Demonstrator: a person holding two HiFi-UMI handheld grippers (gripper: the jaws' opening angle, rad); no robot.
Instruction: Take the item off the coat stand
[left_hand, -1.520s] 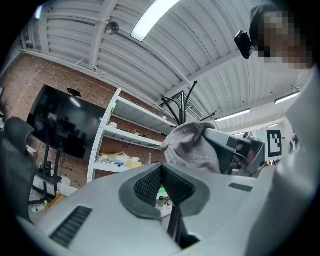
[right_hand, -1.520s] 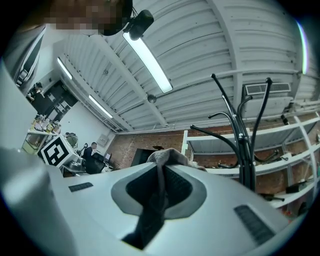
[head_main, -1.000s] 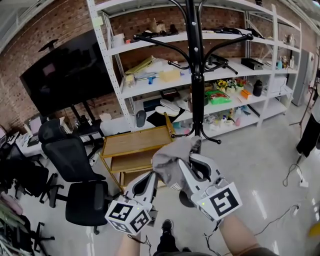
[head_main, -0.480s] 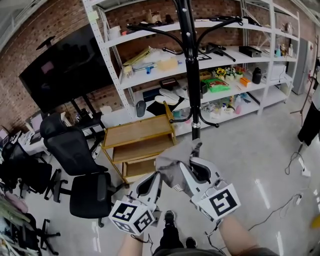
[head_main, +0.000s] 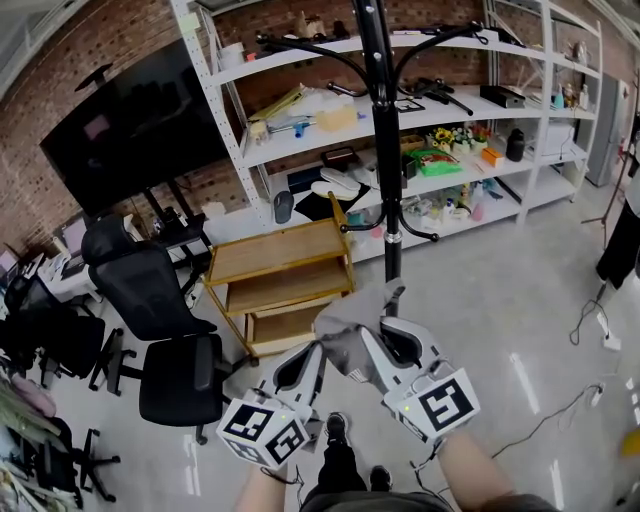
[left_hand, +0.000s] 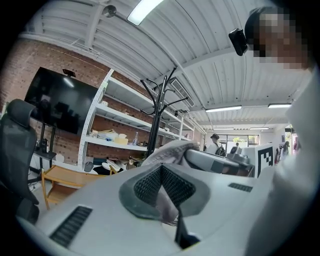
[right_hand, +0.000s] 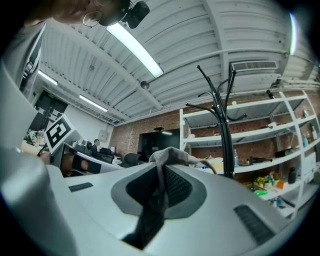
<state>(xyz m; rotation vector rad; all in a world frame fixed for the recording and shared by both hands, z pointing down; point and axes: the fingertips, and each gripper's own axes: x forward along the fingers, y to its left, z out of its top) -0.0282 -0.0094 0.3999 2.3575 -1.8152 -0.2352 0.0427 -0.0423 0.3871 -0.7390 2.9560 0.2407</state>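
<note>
A grey cloth (head_main: 352, 322) hangs between my two grippers, in front of the black coat stand (head_main: 384, 140) and clear of its hooks. My left gripper (head_main: 312, 352) is shut on the cloth's lower left part; in the left gripper view the cloth (left_hand: 167, 150) is pinched between the dark pads at the left gripper (left_hand: 165, 192). My right gripper (head_main: 378, 335) is shut on the cloth's right edge; in the right gripper view the cloth (right_hand: 170, 156) bunches over the right gripper (right_hand: 161, 190). The coat stand (right_hand: 223, 125) rises behind, its hooks bare.
White shelving (head_main: 300, 150) full of small items stands behind the stand. A wooden trolley (head_main: 280, 285) sits at its left. Black office chairs (head_main: 165, 340) and a dark screen (head_main: 130, 130) are at the left. Cables (head_main: 585, 345) lie on the glossy floor at the right.
The coat stand and shelves have slid up and away in the head view while both grippers keep the cloth in the same hold.
</note>
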